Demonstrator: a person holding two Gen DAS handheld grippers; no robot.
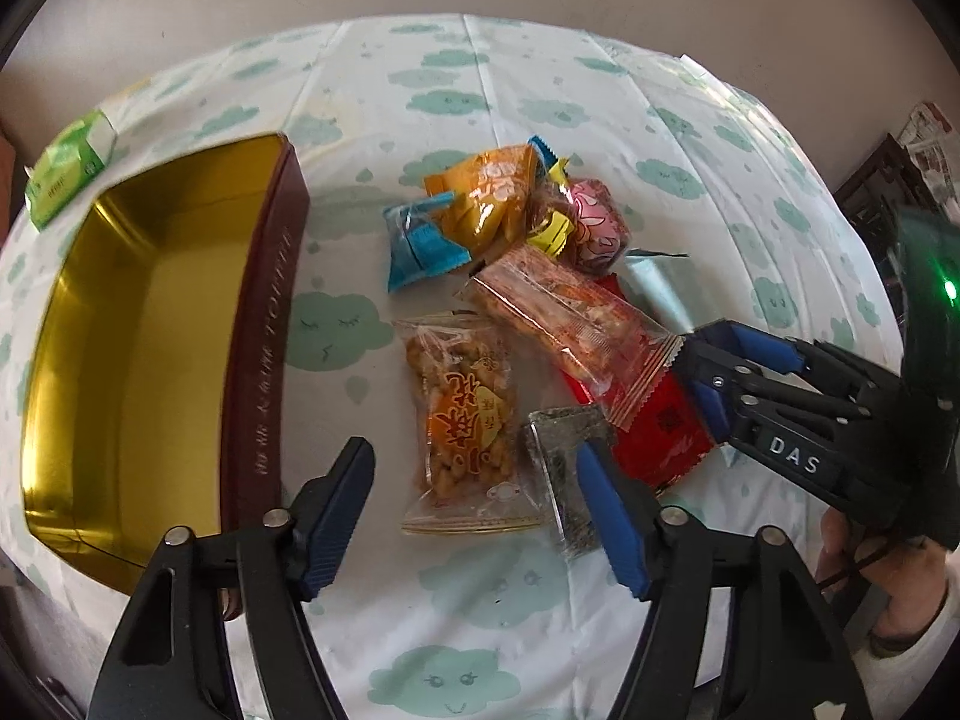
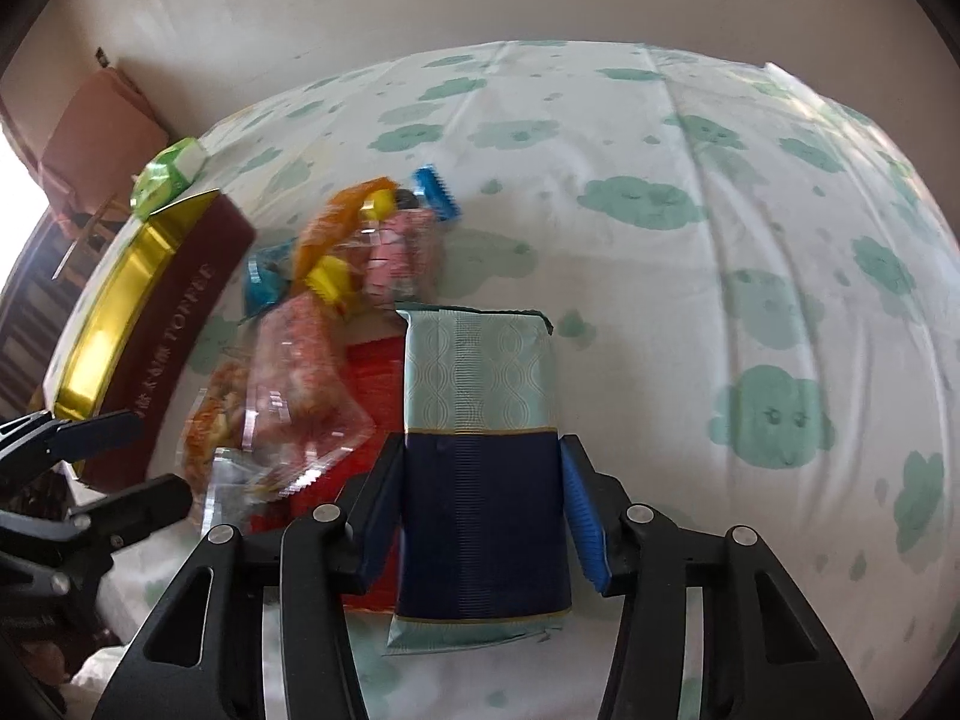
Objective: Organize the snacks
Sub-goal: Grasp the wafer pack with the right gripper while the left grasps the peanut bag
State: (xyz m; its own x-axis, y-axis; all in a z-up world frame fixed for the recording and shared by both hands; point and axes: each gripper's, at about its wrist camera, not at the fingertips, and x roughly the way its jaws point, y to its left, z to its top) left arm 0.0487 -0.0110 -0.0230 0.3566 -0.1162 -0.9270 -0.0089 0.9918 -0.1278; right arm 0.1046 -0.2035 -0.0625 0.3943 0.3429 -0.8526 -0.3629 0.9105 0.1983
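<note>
An open toffee tin (image 1: 264, 330), gold inside and maroon outside, stands at the left with nothing in it. My left gripper (image 1: 471, 456) hangs open over a clear packet of fried snack (image 1: 462, 414). Its right finger lies over a dark speckled packet (image 1: 564, 468), and its left finger is clear of both. In the right wrist view my right gripper (image 2: 480, 468) straddles a teal and navy packet (image 2: 480, 450) lying flat on the cloth, with both pads against its long edges. The same gripper (image 1: 714, 372) shows in the left wrist view, beside a red packet (image 1: 654, 432).
A heap of snacks lies past the grippers: an orange bag (image 1: 486, 192), a blue packet (image 1: 420, 246), a pink one (image 1: 600, 228) and a long clear packet (image 1: 564, 312). A green pack (image 1: 72, 168) sits behind the tin. A cloud-print cloth (image 2: 750, 240) covers the table. A hand (image 1: 870, 570) holds the right gripper.
</note>
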